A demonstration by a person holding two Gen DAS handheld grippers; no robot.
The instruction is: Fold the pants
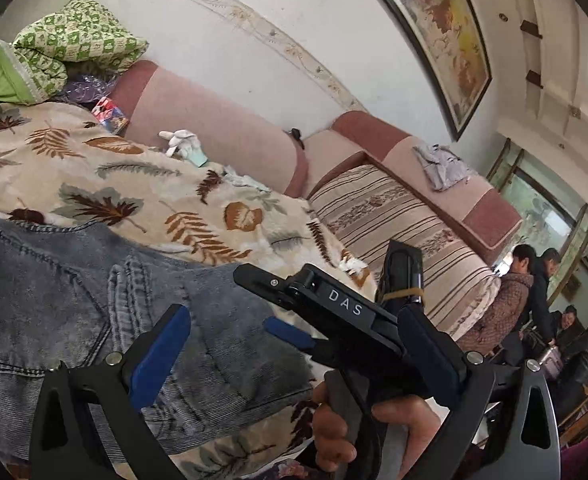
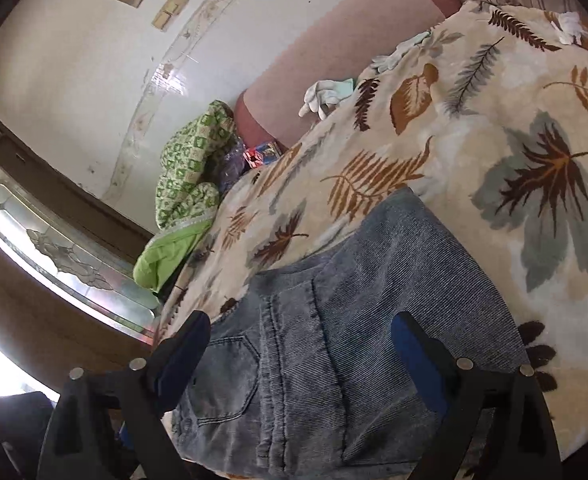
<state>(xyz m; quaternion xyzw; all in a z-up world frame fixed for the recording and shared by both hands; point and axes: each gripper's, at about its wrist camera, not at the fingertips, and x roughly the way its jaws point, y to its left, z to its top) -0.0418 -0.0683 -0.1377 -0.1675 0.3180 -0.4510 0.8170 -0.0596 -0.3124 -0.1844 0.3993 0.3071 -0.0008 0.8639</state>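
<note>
Faded blue denim pants (image 2: 333, 320) lie folded, back pocket up, on a leaf-print blanket (image 2: 493, 140).

Right gripper (image 2: 299, 356) jaws spread wide, nothing between the blue pads (image 2: 415, 364), hovering over folded grey-blue jeans (image 2: 333, 320). Back pocket (image 2: 224, 380) and centre seam face up. Jeans lie on a cream leaf-print blanket (image 2: 493, 140) covering a pink sofa (image 2: 313, 52). White glove (image 2: 321, 98) at blanket's far edge, against the sofa back. Green patterned quilt (image 2: 186, 184) bunched at the sofa end, by a glass-panelled door (image 2: 54, 248).
</note>
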